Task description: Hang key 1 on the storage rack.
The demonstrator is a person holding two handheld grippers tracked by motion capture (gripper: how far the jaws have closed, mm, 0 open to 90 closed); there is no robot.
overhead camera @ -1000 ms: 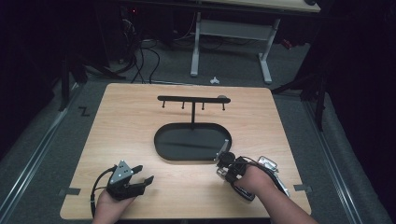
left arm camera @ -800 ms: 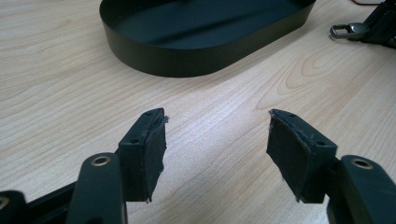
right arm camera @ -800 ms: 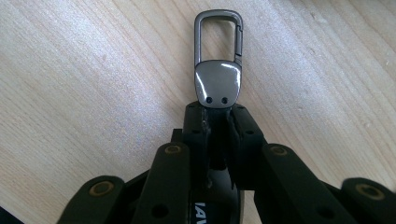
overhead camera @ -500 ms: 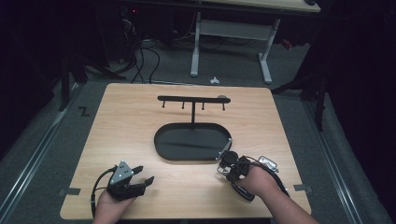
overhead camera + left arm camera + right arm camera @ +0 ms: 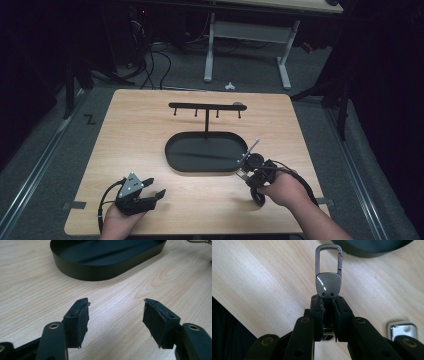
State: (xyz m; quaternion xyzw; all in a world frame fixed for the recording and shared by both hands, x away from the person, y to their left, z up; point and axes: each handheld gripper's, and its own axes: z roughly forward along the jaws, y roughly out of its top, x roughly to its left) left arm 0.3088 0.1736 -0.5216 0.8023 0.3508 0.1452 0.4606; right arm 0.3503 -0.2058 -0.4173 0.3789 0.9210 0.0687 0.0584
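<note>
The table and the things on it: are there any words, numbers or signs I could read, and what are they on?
"Z": a dark mark like this letter on the grey floor left of the table.
The keyring clip held in the right tool: no writing, just two small holes.
The black tray, the hook rack and the left tool: no text.

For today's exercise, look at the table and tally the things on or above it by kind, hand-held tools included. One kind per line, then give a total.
Hand-held tools: 2, left tool and right tool
Metal key clips: 2, held clip and clip lying on the table
Black oval trays: 1, tray
Black hook racks: 1, rack
Total: 6
</note>
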